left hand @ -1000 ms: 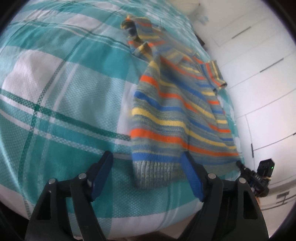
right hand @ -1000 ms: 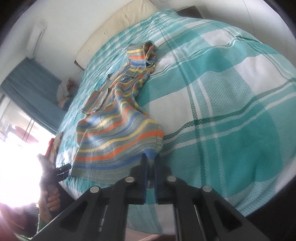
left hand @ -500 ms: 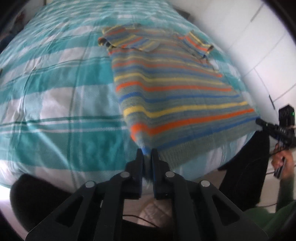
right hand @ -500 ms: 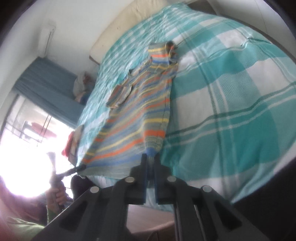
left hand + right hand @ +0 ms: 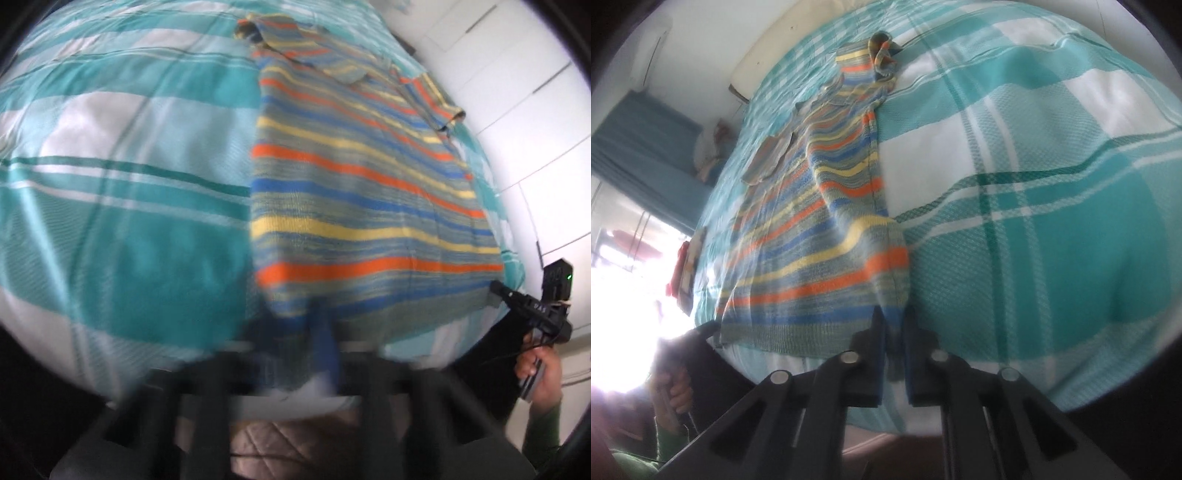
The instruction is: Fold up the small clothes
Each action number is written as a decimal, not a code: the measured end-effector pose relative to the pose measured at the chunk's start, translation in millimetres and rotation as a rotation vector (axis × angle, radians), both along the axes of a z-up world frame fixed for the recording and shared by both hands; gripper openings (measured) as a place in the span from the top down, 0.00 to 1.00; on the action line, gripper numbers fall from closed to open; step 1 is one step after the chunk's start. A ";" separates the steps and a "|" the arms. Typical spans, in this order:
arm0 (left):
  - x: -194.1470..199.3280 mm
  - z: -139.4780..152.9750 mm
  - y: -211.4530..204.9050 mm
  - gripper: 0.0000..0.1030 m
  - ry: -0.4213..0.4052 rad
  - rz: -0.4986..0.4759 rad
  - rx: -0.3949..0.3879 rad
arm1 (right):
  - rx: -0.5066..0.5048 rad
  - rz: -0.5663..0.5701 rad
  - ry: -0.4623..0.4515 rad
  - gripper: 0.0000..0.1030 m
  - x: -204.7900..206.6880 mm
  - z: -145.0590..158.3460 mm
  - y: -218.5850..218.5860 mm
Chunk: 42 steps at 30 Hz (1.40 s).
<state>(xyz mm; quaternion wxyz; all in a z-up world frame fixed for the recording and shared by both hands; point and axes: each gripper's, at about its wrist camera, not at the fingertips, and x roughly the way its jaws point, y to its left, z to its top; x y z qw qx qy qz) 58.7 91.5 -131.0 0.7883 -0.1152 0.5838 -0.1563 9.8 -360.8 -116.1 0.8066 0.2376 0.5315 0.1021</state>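
Observation:
A small striped knit sweater in orange, yellow, blue and grey lies spread on a teal and white checked bedspread. My left gripper is blurred by motion; its jaws look closed on the sweater's hem at one bottom corner. My right gripper is shut on the other bottom corner of the sweater. The right gripper also shows in the left wrist view at the hem's far end. The sleeves and collar lie at the far end of the sweater.
The bed edge runs just below the hem. White cupboard doors stand beyond the bed. A bright window, a blue curtain and a pillow show in the right wrist view.
My left gripper went from open around the hem to shut on its corner. Both grippers pulled the hem toward the bed edge and the sweater stretched out flatter.

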 end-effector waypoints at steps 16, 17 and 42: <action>-13.7 8.6 20.6 0.97 -0.010 -0.011 0.164 | -0.126 0.095 0.086 0.96 -20.5 10.1 30.8; -11.5 4.2 21.2 0.97 -0.003 -0.005 0.161 | -0.119 0.088 0.105 0.96 -19.1 0.9 29.7; -38.1 78.6 34.2 0.16 -0.260 0.186 0.415 | -0.566 0.173 0.027 0.59 -5.7 68.7 25.1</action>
